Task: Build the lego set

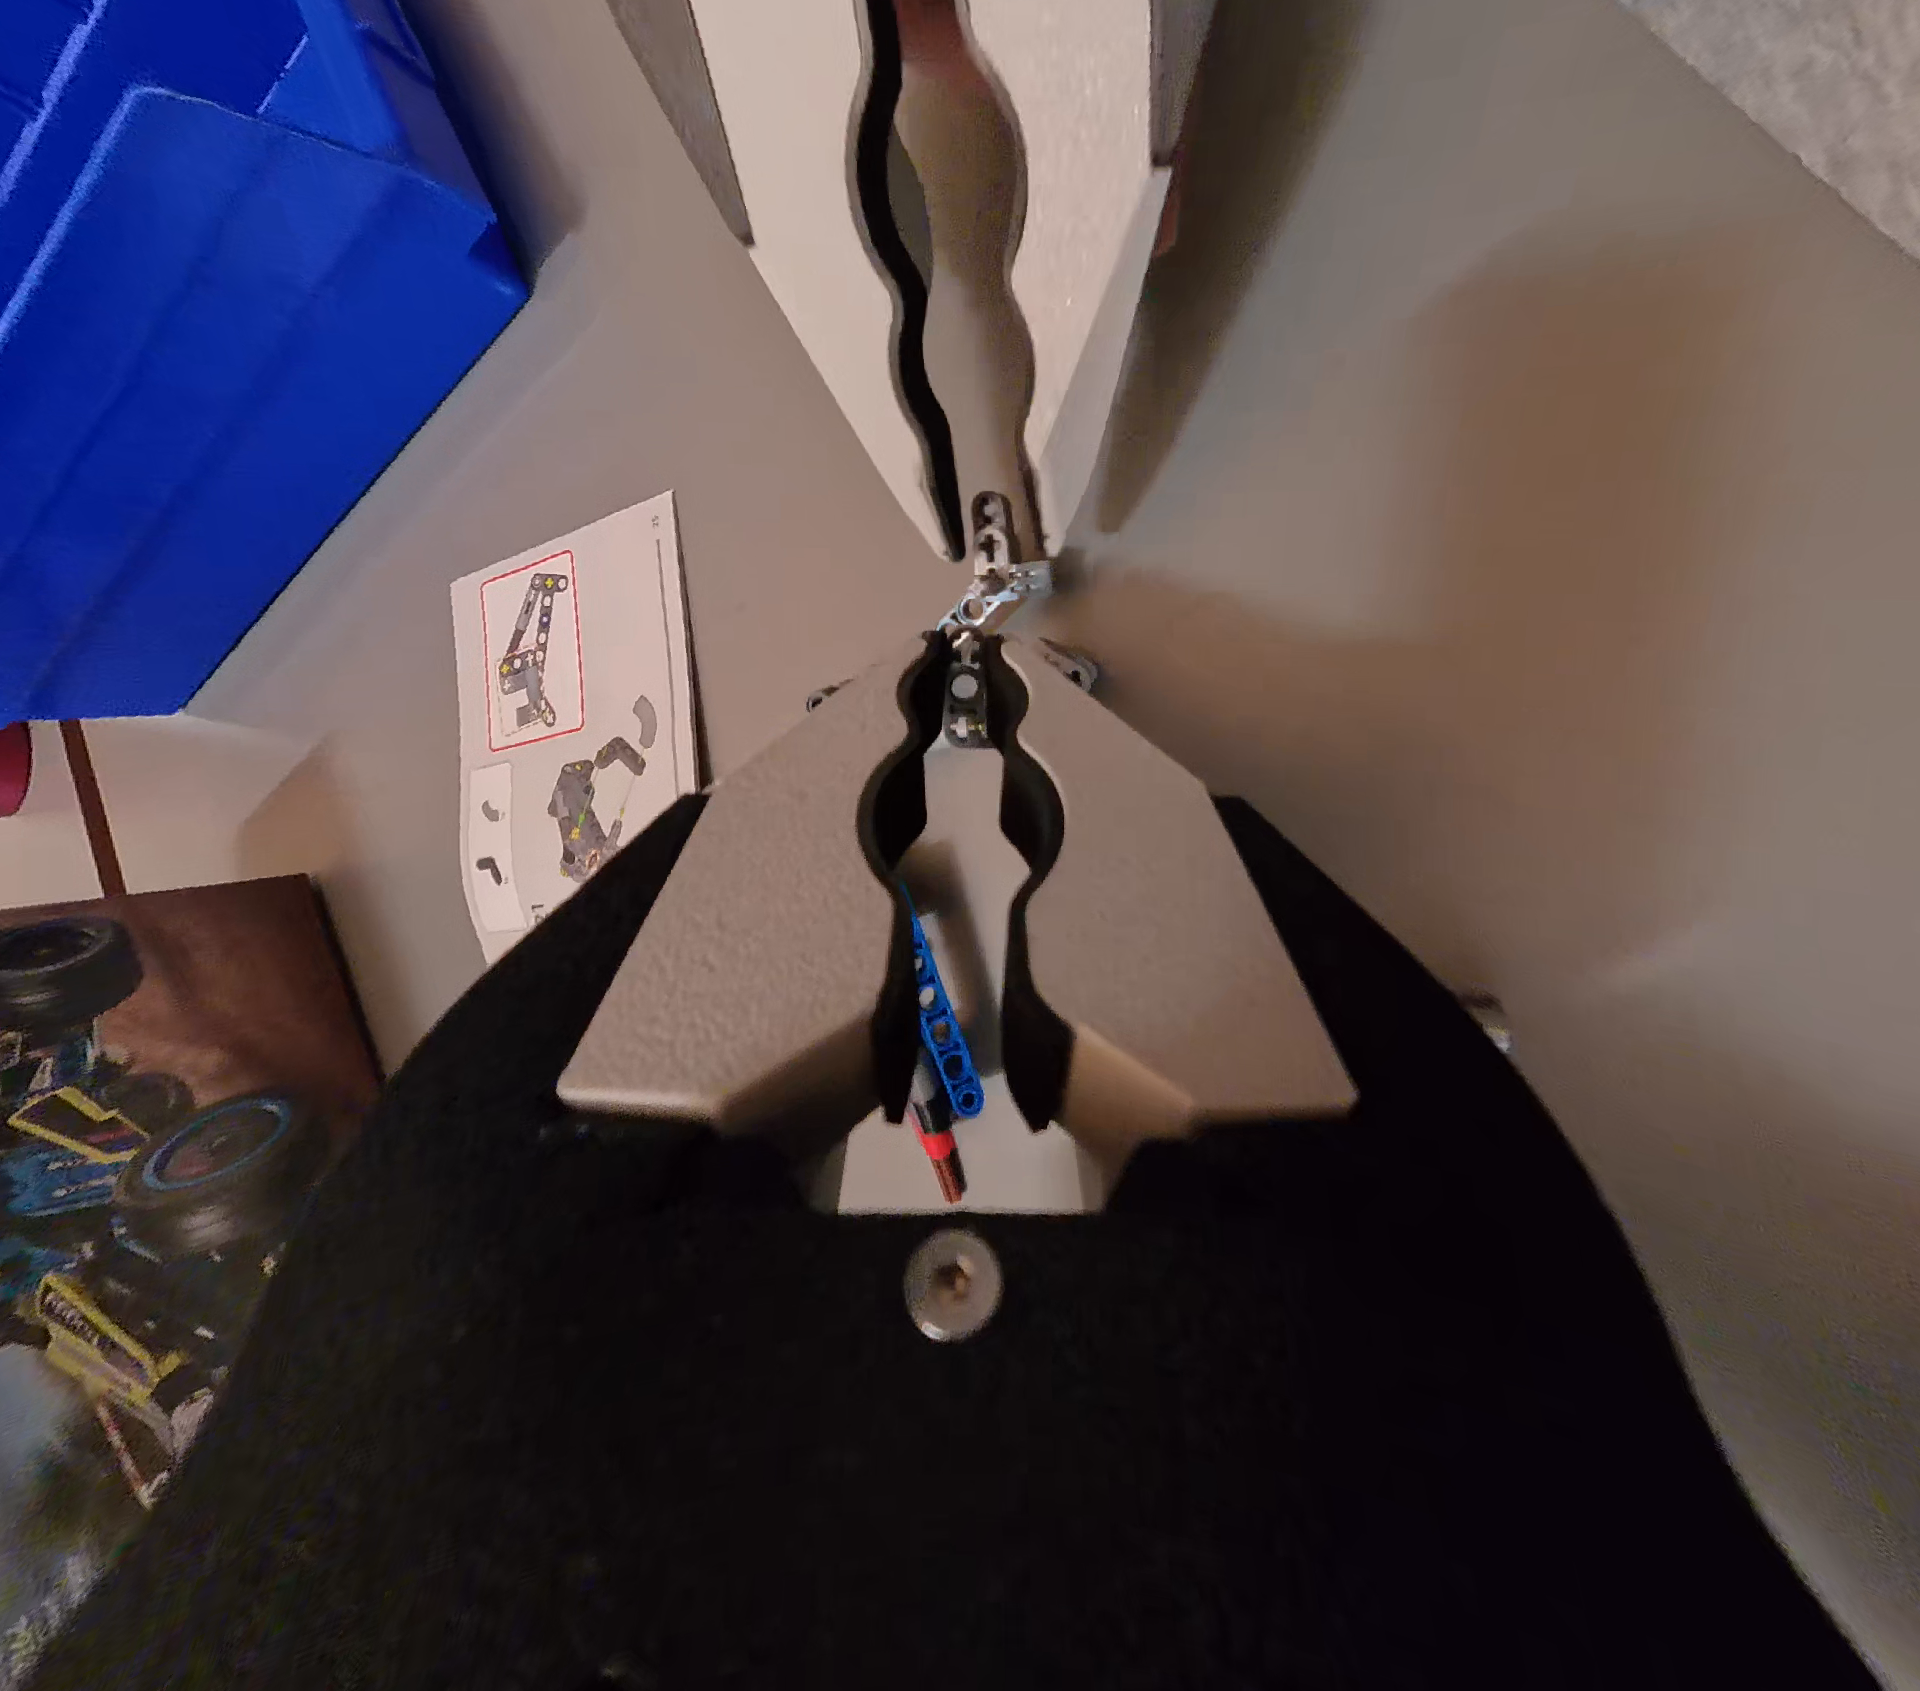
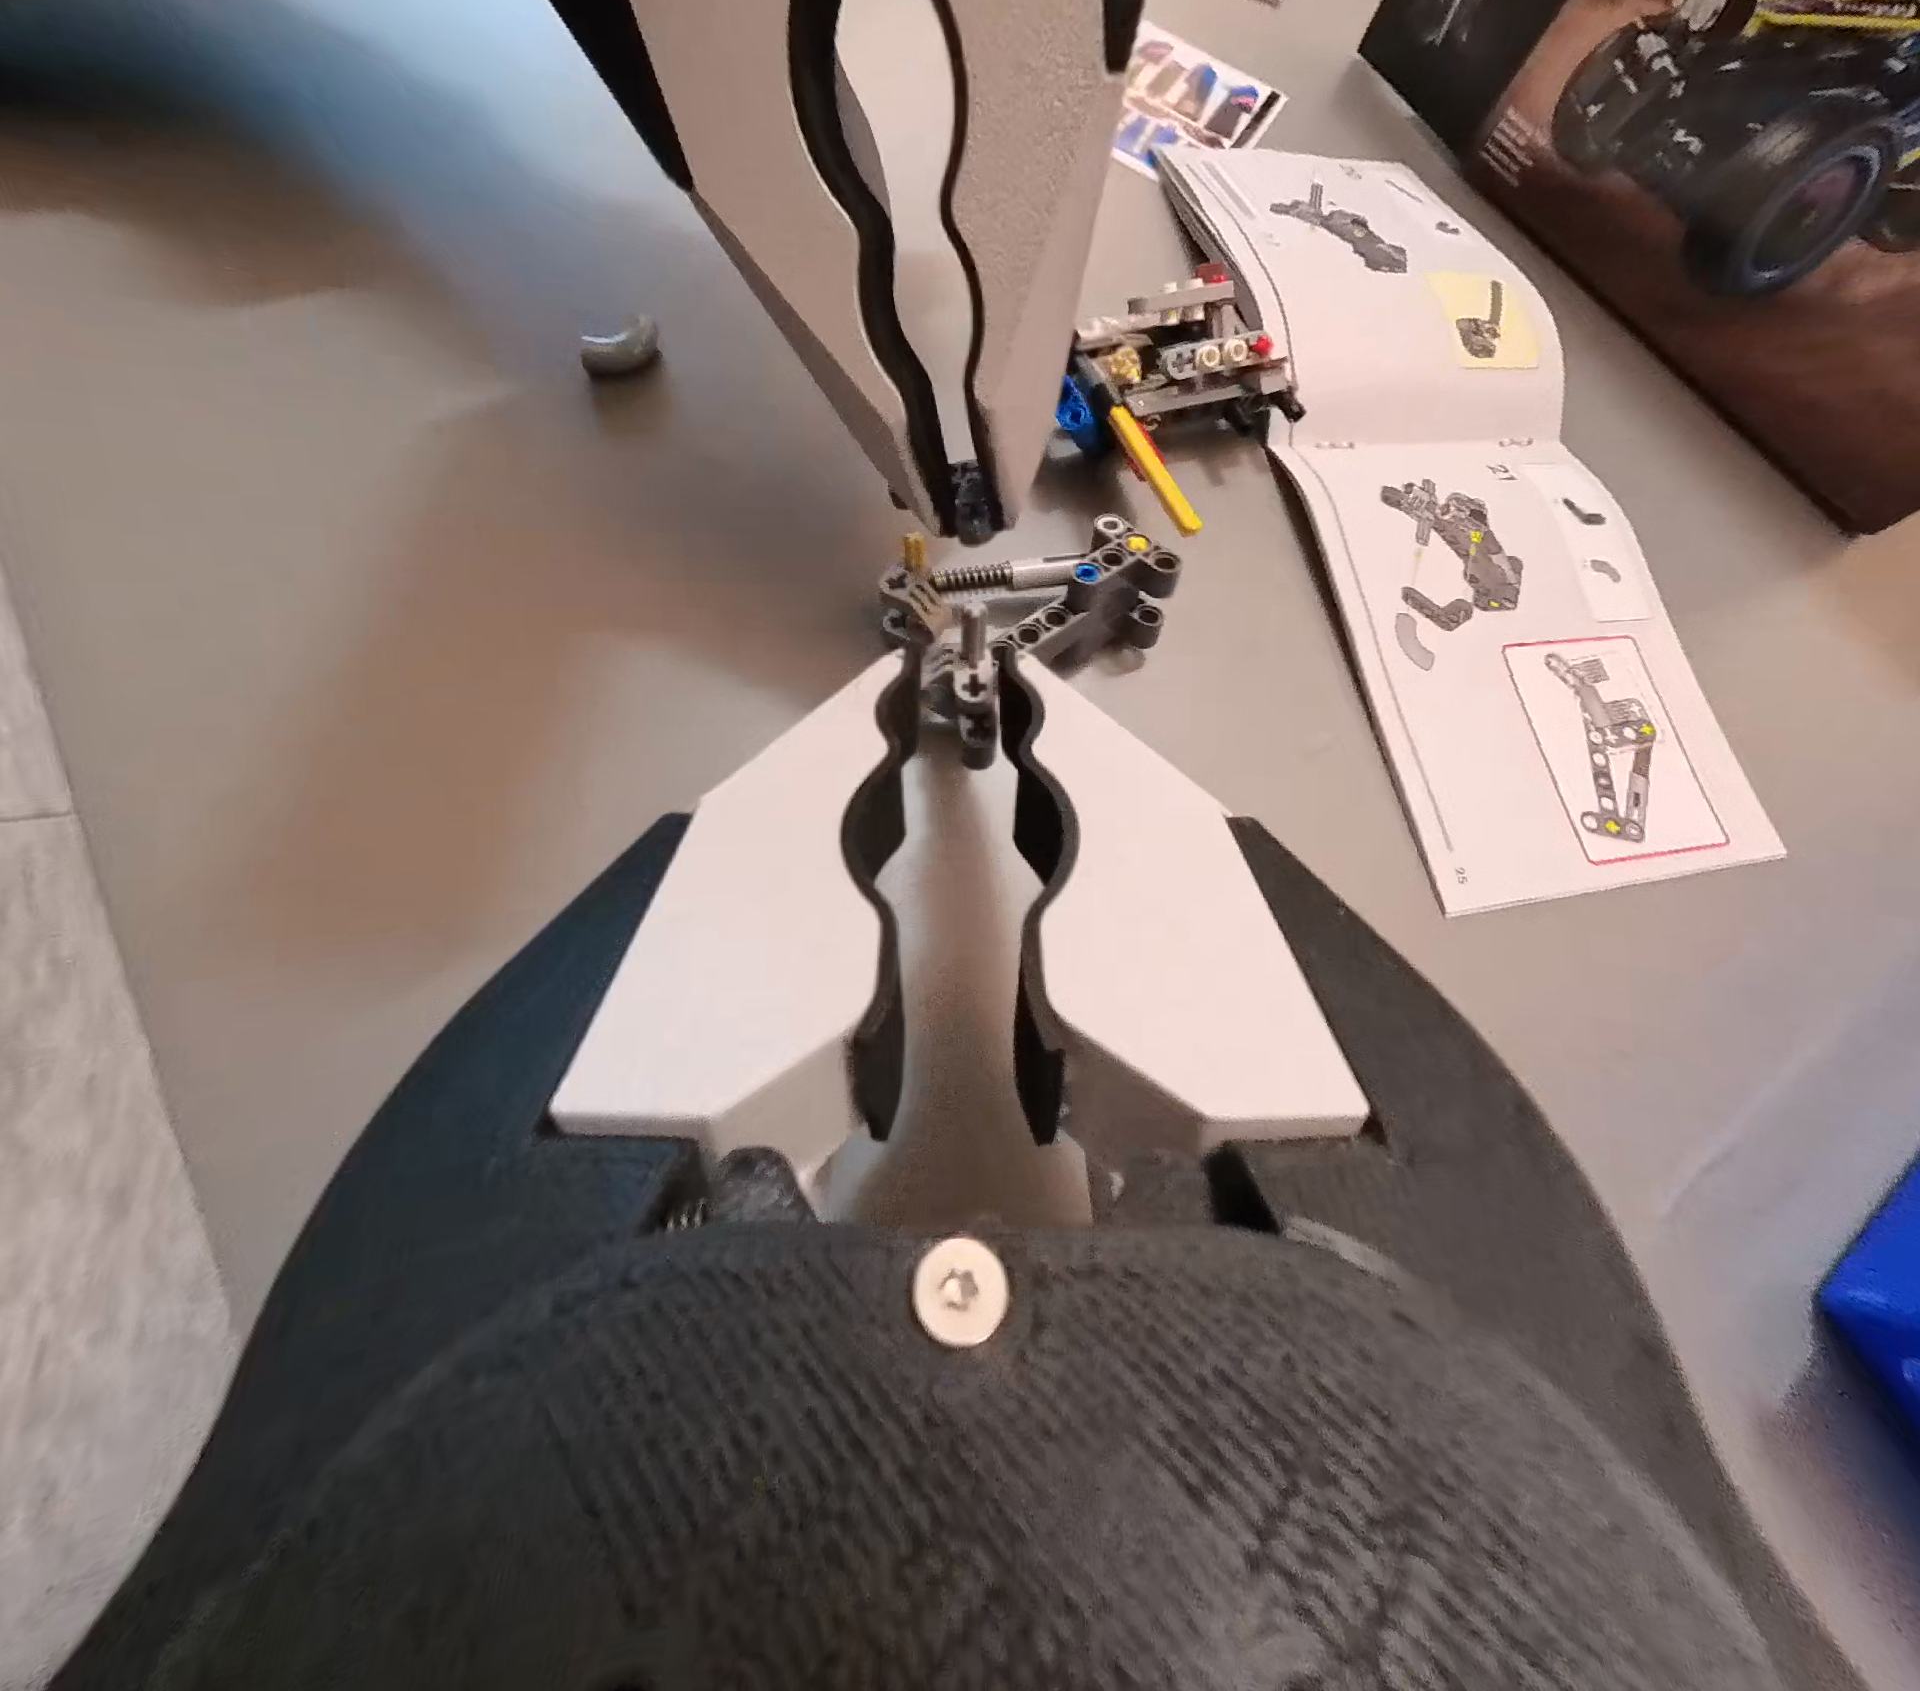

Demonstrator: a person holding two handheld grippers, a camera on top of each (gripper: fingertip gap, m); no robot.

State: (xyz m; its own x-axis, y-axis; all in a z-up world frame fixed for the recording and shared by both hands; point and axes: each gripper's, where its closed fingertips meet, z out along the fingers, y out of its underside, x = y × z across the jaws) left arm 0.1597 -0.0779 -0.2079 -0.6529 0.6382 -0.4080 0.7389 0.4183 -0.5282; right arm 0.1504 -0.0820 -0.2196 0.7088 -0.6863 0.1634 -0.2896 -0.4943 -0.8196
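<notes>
My right gripper (image 2: pixel 958 665) is shut on the end of a dark grey lego assembly (image 2: pixel 1039 602) with a spring shock absorber (image 2: pixel 997 576), held above the grey table (image 2: pixel 416 706). My left gripper (image 2: pixel 961 511) comes in from above, shut on a small black piece (image 2: pixel 971 498), with its tips just over the assembly's near end. In the left wrist view my left gripper (image 1: pixel 966 654) grips a dark piece (image 1: pixel 966 701), tip to tip with the right gripper (image 1: pixel 1000 545). A light grey part (image 1: pixel 992 597) sits between them.
An open instruction booklet (image 2: pixel 1475 561) lies to the right, with a partly built chassis (image 2: pixel 1174 368) and yellow axle (image 2: pixel 1153 467) beside it. The lego box (image 2: pixel 1714 83) stands behind. A loose grey curved piece (image 2: pixel 621 345) lies to the left. Blue bins (image 1: pixel 208 291) stand beside the booklet (image 1: pixel 582 706). My left and right fingertips are right by each other.
</notes>
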